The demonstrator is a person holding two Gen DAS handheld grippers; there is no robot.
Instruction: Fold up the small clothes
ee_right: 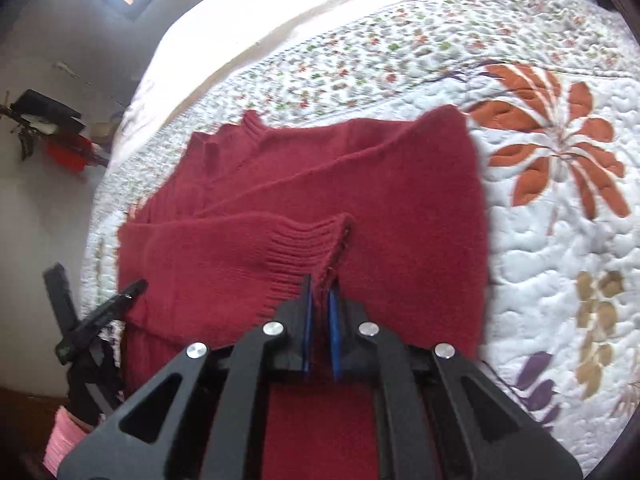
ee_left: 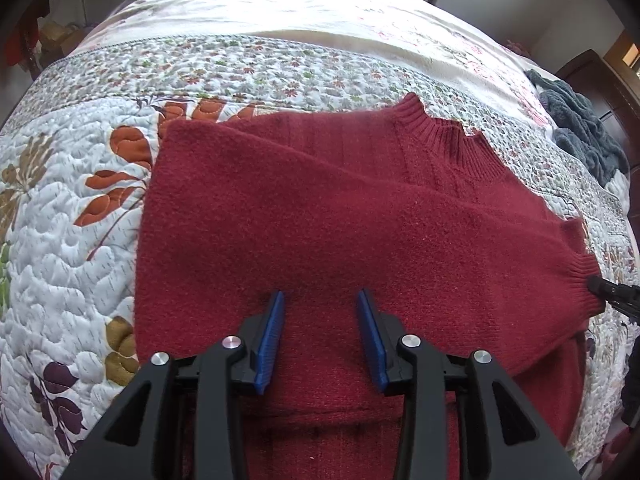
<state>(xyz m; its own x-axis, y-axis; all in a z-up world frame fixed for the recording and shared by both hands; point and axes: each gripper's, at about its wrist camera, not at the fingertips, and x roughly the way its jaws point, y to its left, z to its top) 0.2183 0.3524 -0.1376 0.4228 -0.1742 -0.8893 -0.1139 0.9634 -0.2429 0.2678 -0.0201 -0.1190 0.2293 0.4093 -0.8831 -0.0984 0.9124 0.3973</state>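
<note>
Dark red knitted wool sweater (ee_left: 320, 208) spread flat on the bed, directly ahead of and under both sets of tongs, ribbed collar (ee_left: 452, 136) at the far edge. One sleeve already laid across the body, its ribbed cuff (ee_right: 308, 248) pinched between the blue pads of the right tongs (ee_right: 321, 300), shut narrow on that cuff. Left tongs (ee_left: 321, 300) gaping wide, holding nothing, poised just above the middle of the body; contact with the knit impossible to tell.

Likely handling: soft, limp, light to middling in weight, fuzzy enough to grip without slipping, thick enough to hold a crease poorly. Prone to stretching and dragging the layers beneath if pulled by a single point. Best taken at the ribbed edges, cuff, hem or collar, where the knit is denser, or at a folded edge with both layers together. Fragile only in the sense of snagging a loop on a pad corner.

Beneath, a white quilted bedspread with orange, purple and olive leaf appliqué (ee_right: 560, 240). Far off to the right of the left tongs, a heap of grey-blue knitwear (ee_left: 580, 128).
</note>
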